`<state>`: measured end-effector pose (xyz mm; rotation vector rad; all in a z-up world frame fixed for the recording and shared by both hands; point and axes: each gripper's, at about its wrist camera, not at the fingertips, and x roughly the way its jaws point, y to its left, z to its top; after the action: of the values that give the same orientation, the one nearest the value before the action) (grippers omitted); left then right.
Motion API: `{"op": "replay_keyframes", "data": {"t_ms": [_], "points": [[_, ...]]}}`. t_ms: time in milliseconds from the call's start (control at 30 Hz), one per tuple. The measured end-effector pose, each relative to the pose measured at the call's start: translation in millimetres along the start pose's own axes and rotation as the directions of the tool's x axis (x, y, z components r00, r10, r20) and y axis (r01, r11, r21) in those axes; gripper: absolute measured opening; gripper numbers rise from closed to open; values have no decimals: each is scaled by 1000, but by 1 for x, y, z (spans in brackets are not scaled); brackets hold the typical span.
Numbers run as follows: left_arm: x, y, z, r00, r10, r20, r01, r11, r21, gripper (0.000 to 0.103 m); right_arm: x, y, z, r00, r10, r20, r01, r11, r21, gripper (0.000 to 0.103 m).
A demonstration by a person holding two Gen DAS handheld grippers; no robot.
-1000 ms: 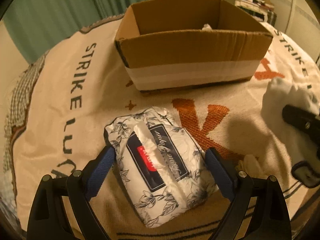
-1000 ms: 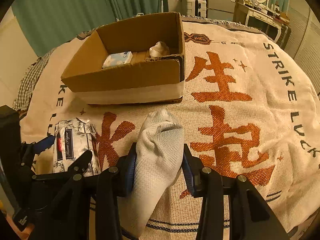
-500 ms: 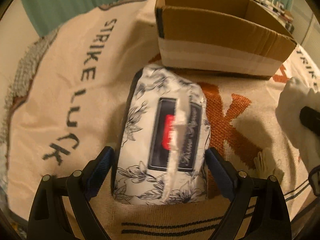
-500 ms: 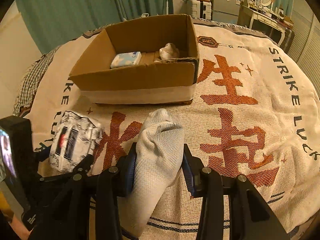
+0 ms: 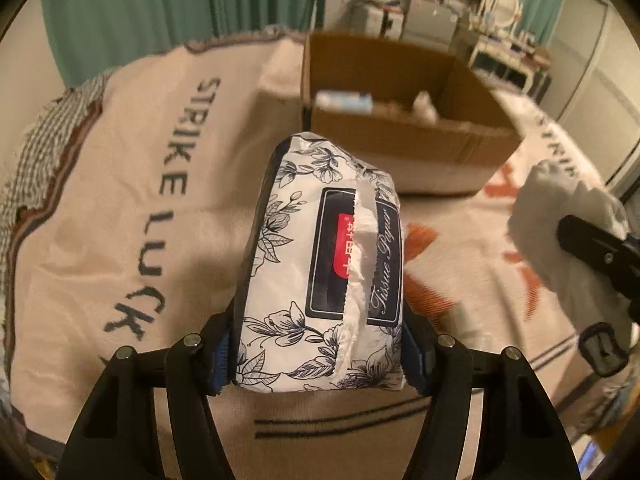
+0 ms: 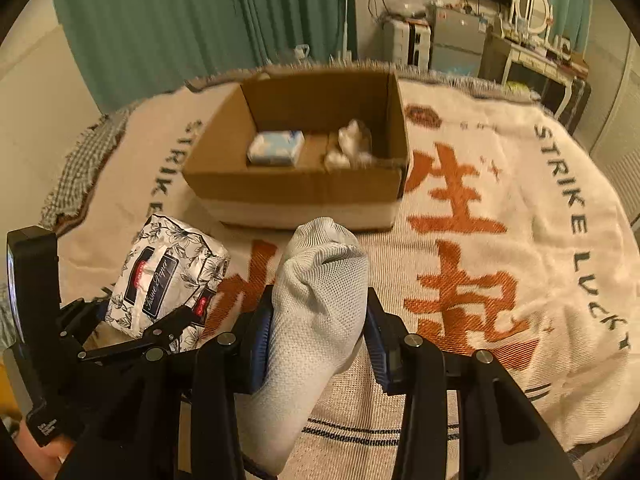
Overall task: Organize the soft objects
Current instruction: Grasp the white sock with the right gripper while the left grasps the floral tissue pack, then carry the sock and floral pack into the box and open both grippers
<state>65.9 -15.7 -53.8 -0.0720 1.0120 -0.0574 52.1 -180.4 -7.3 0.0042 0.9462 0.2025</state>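
The cardboard box (image 6: pixel 298 188) sits on the blanket (image 6: pixel 500 216), toward its far side. In the box lie 2 things: a tissue pack (image 6: pixel 276 148) to the left and a crumpled cloth (image 6: pixel 352 146) to the right, apart from each other. Nearer than the box, the floral tissue packet (image 5: pixel 324 272) is lifted off the blanket between the jaws of the left gripper (image 5: pixel 320 354). To its right, the sock (image 6: pixel 316 320) sits between the jaws of the right gripper (image 6: pixel 320 344), toe end toward the box. The 2 grippers are side by side.
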Motion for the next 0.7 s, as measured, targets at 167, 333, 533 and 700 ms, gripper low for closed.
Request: {"op": "replay_keyframes", "data": {"t_ms": [167, 333, 533, 700], "points": [[-45, 6, 17, 993, -92, 72, 93, 995, -21, 64, -44, 3, 7, 997, 14, 78, -14, 1000, 0, 41], [-82, 6, 40, 981, -146, 128, 146, 989, 4, 64, -74, 1, 16, 990, 32, 138, -34, 999, 12, 41], [-97, 0, 74, 971, -158, 182, 154, 987, 39, 64, -85, -8, 38, 981, 44, 190, -50, 998, 27, 41], [-83, -3, 111, 967, -143, 213, 137, 990, 42, 64, -78, -20, 77, 970, 57, 235, -68, 997, 39, 41]]}}
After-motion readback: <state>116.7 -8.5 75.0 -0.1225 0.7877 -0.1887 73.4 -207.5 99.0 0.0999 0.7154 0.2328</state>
